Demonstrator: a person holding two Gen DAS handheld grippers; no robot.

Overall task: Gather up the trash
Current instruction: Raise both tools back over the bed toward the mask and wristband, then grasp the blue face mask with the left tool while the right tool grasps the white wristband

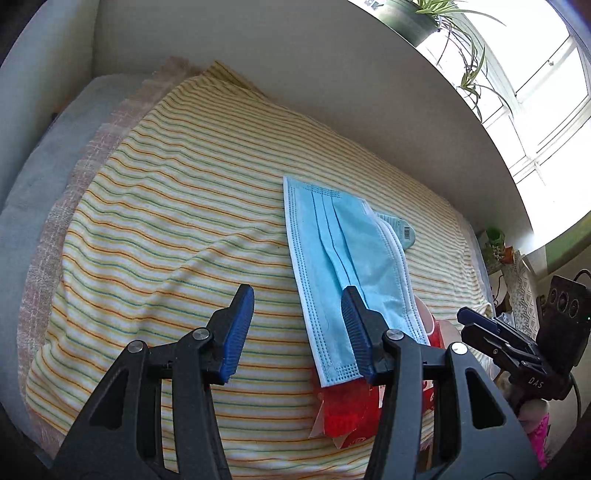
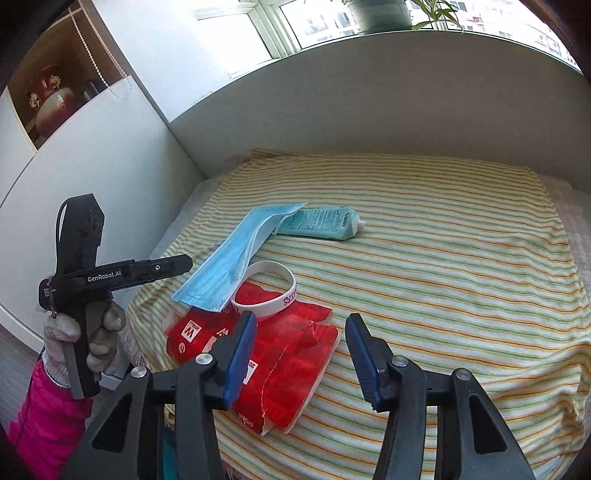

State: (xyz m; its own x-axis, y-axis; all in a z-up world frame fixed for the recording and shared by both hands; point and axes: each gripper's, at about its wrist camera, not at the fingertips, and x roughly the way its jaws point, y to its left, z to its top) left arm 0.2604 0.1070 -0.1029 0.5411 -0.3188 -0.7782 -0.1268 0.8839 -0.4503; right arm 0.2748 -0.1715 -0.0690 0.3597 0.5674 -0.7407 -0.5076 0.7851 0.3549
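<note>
A blue face mask (image 1: 343,262) (image 2: 236,258) lies on the striped cloth (image 1: 177,229) (image 2: 443,258), partly over a torn red paper package (image 2: 284,362) (image 1: 347,410). A white wristband (image 2: 273,291) rests on the red package. A teal tube (image 2: 321,223) (image 1: 400,225) lies behind the mask. My left gripper (image 1: 297,328) is open and empty, its right finger over the mask's near end; it also shows at the left of the right wrist view (image 2: 177,264). My right gripper (image 2: 301,354) is open and empty above the red package, and shows at the right of the left wrist view (image 1: 465,317).
The cloth covers a cushioned surface against a grey wall (image 2: 369,110). A windowsill with potted plants (image 1: 424,18) runs above. A white cabinet (image 2: 92,166) stands at the left. A side table with small items (image 1: 498,251) is beyond the far end.
</note>
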